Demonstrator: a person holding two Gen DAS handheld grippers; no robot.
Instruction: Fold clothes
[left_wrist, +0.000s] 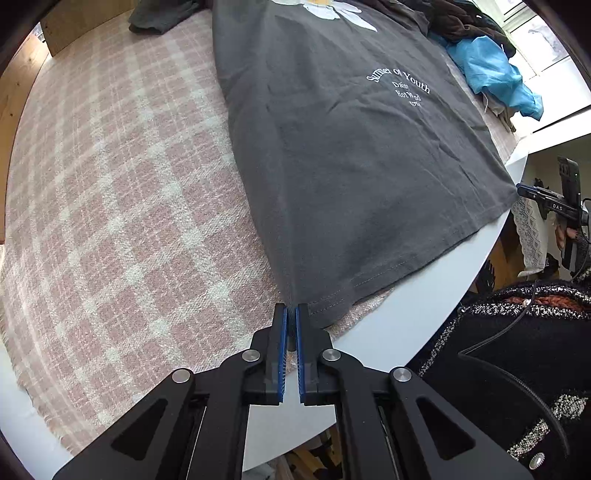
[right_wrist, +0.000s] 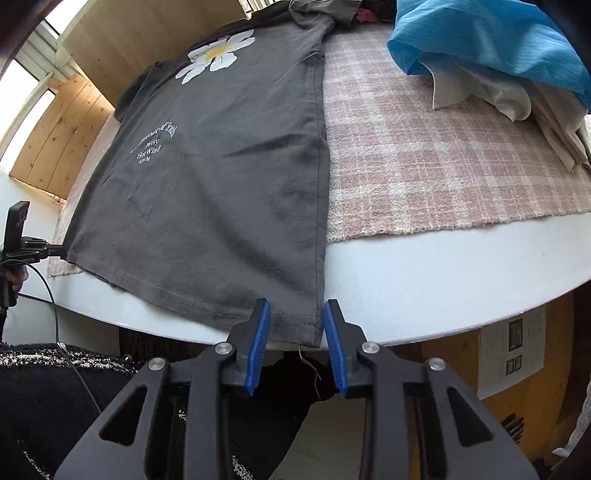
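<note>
Grey cotton, a T-shirt printed with a daisy, is lying flat on the pink checked cloth covering the white surface. From the left wrist, the left hand-held gripper is pinching the near left hem corner, jaws almost together. From the right wrist, the right hand-held gripper is straddling the other hem corner, jaws apart; closing squarely on both layers should be keeping the fold even.
</note>
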